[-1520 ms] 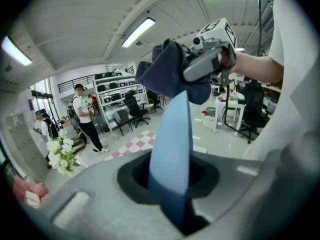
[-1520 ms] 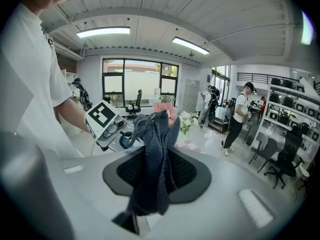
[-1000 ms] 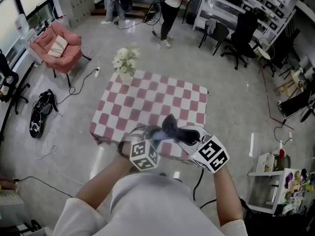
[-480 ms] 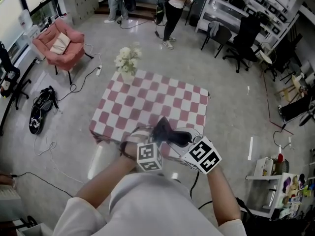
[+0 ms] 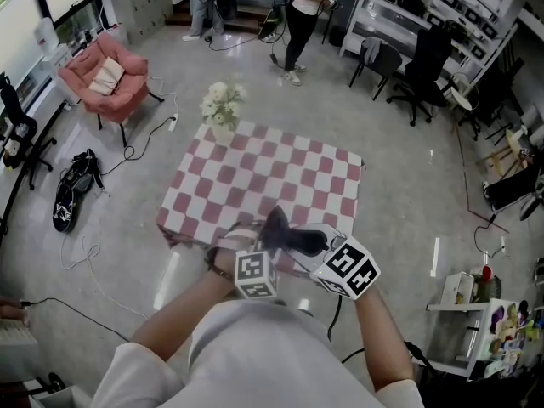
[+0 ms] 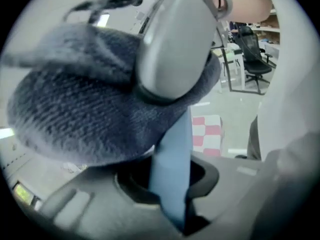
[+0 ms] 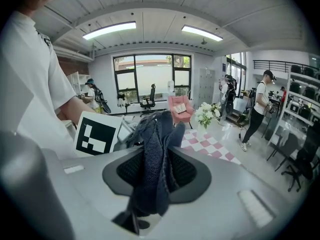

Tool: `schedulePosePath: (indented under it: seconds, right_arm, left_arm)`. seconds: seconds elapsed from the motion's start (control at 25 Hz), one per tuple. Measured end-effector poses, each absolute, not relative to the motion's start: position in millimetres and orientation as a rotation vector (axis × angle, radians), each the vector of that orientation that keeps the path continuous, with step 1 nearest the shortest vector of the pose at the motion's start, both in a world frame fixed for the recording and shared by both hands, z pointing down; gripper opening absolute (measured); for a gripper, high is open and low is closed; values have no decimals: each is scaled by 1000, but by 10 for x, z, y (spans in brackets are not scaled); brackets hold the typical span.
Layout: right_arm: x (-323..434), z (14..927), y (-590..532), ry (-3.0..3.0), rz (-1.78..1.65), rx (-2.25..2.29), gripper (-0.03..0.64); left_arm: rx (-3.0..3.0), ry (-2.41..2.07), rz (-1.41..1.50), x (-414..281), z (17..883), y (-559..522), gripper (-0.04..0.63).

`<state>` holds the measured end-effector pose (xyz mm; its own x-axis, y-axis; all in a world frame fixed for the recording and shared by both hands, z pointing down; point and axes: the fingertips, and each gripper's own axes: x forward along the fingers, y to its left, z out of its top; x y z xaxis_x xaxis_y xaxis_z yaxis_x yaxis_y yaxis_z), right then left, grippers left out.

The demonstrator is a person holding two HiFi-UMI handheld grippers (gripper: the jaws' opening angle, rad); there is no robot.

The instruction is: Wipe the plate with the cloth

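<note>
Dark blue knitted cloth [image 7: 152, 154] bunched against the edge-on pale blue plate [image 6: 172, 169]

Left forearm [image 5: 183, 308]: extended forward and angled inward, bare below a white sleeve.
Right forearm [image 5: 380, 330]: extended forward and angled inward, likewise bare.
Left gripper [image 5: 252, 243]: held low before the torso; jaws are closed on a thin light-blue edge, apparently the plate [image 6: 172, 154].
Right gripper [image 5: 313, 245]: held just beside the other gripper; jaws are clamped on the dark cloth [image 5: 283, 228].

Clothing: we record a white short-sleeved shirt [image 5: 255, 347] | left gripper [image 5: 252, 246]: grey shell, black-and-white marker cube [image 5: 255, 274] | right gripper [image 5: 319, 246]: we find grey shell, same marker cube [image 5: 350, 268]
</note>
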<state>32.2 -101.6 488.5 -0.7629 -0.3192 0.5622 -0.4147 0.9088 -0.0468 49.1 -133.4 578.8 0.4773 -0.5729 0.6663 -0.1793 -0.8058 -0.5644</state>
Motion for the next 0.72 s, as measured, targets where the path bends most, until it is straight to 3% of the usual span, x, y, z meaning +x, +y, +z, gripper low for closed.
schedulePosePath:
  seconds: [0.72]
  right_arm:
    - [651,5024,-1064,-2493,362,637,121]
  left_arm:
    - [-2334,631,-1030,246,5609,-1218,72]
